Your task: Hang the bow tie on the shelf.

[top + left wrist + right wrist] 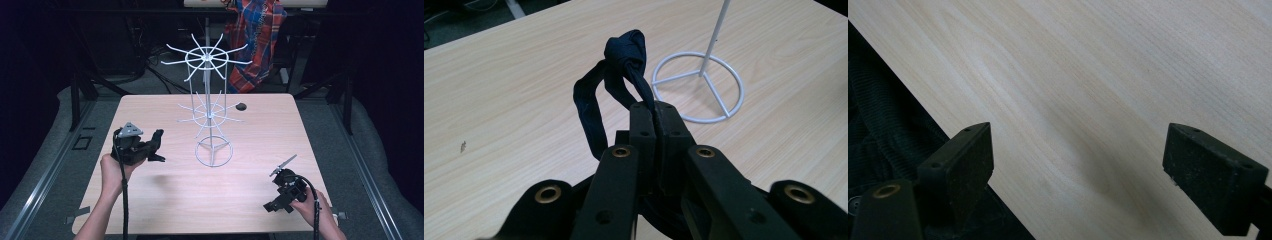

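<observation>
A dark blue fabric band (pixel 624 55), knotted into a loop, sticks out from my left gripper (pixel 655 107), which is shut on its lower end. In the high view this gripper (pixel 152 150) hovers over the table's left side with the band (pixel 158 138) pointing toward the white wire rack (pixel 207 60). The rack stands mid-table with two tiers of bare spokes, and its ring base (pixel 698 87) lies just right of the band. My right gripper (pixel 274 205) is low at the front right. Its jaws stand wide open over bare wood (pixel 1078 160) with nothing between them.
A small dark object (pixel 241 106) lies on the light wooden table (pixel 165 200) behind and right of the rack. A plaid cloth (pixel 255 40) hangs beyond the far edge. The table's edge and dark floor mat (pixel 878 115) show left of the right jaws.
</observation>
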`<state>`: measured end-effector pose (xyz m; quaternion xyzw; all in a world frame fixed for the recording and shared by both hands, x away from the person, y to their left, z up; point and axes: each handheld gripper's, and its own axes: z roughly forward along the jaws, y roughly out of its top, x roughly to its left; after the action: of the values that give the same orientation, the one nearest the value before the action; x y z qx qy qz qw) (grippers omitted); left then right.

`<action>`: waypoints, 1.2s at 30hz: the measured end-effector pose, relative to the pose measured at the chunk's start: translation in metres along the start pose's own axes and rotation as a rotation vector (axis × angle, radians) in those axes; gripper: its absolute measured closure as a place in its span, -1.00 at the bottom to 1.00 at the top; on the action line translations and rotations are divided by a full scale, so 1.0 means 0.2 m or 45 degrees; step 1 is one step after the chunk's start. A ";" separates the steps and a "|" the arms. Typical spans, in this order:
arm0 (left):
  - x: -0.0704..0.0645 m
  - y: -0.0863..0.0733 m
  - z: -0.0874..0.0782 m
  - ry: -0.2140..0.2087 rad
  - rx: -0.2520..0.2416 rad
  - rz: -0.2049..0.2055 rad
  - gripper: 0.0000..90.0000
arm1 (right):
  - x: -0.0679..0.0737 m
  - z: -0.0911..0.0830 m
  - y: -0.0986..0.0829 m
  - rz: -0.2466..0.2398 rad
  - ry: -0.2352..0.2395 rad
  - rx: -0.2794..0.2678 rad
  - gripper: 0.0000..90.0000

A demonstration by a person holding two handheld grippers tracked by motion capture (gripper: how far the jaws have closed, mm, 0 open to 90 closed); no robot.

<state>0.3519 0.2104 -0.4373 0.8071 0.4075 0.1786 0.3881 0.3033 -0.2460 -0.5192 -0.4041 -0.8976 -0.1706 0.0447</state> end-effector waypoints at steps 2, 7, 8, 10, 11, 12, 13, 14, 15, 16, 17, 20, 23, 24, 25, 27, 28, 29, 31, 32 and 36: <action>0.00 0.01 0.00 -0.006 -0.004 0.002 0.94 | 0.00 0.00 0.00 -0.004 0.000 0.002 -0.72; -0.01 0.04 0.01 -0.018 -0.022 0.006 0.94 | 0.00 0.00 0.00 -0.004 -0.001 -0.001 -0.72; -0.01 0.04 0.00 -0.020 -0.025 0.011 0.94 | 0.00 0.00 0.00 -0.005 -0.001 0.000 -0.72; -0.01 0.05 0.00 -0.029 -0.034 0.009 0.94 | 0.00 0.00 0.00 -0.003 0.004 0.005 -0.73; -0.01 0.05 0.00 -0.034 -0.042 0.002 0.95 | 0.00 0.01 0.00 0.005 0.014 -0.005 -0.73; -0.01 0.06 0.00 -0.041 -0.048 0.000 0.95 | 0.01 0.01 0.00 0.002 0.012 -0.004 -0.73; -0.01 0.06 0.00 -0.042 -0.053 -0.003 0.95 | 0.01 0.01 0.00 0.002 0.011 -0.004 -0.73; -0.01 0.07 0.00 -0.042 -0.060 -0.001 0.95 | 0.01 0.00 0.00 0.002 0.011 -0.003 -0.73; -0.01 0.07 0.00 -0.044 -0.061 0.000 0.95 | 0.01 0.00 0.00 0.002 0.010 -0.005 -0.73; -0.02 0.08 0.00 -0.044 -0.066 0.001 0.95 | 0.00 0.00 0.00 -0.001 0.002 -0.002 -0.73; -0.02 0.08 0.00 -0.047 -0.067 0.002 0.95 | 0.00 0.00 0.00 -0.002 -0.001 0.002 -0.73; -0.02 0.09 0.00 -0.053 -0.080 0.001 0.95 | 0.00 0.00 0.00 -0.004 0.003 0.007 -0.73; -0.02 0.11 0.00 -0.061 -0.090 0.001 0.95 | 0.00 0.00 0.00 -0.013 0.006 0.012 -0.73; -0.02 0.11 0.00 -0.061 -0.087 0.001 0.95 | 0.00 0.01 0.00 -0.008 0.009 0.006 -0.73; -0.02 0.11 0.00 -0.063 -0.094 0.000 0.95 | 0.01 0.01 0.00 -0.002 0.012 -0.002 -0.73; -0.02 0.12 -0.01 -0.065 -0.102 0.000 0.95 | 0.00 0.01 0.00 -0.002 0.019 0.000 -0.73; -0.02 0.12 -0.01 -0.065 -0.107 0.000 0.95 | 0.00 0.01 0.00 0.001 0.019 -0.002 -0.73; -0.03 0.13 -0.01 -0.064 -0.114 -0.002 0.95 | 0.00 0.01 0.00 -0.001 0.021 0.000 -0.73; -0.03 0.14 -0.01 -0.065 -0.118 0.001 0.95 | 0.01 0.00 0.00 -0.008 0.009 0.004 -0.73; -0.03 0.14 -0.01 -0.065 -0.118 0.001 0.95 | 0.01 0.00 0.00 -0.008 0.009 0.004 -0.73; -0.04 0.15 -0.02 -0.071 -0.137 0.011 0.95 | 0.00 0.01 0.00 0.000 0.022 0.000 -0.73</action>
<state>0.3599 0.1943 -0.4120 0.7916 0.3828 0.1795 0.4412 0.3033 -0.2447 -0.5204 -0.4024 -0.8972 -0.1742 0.0525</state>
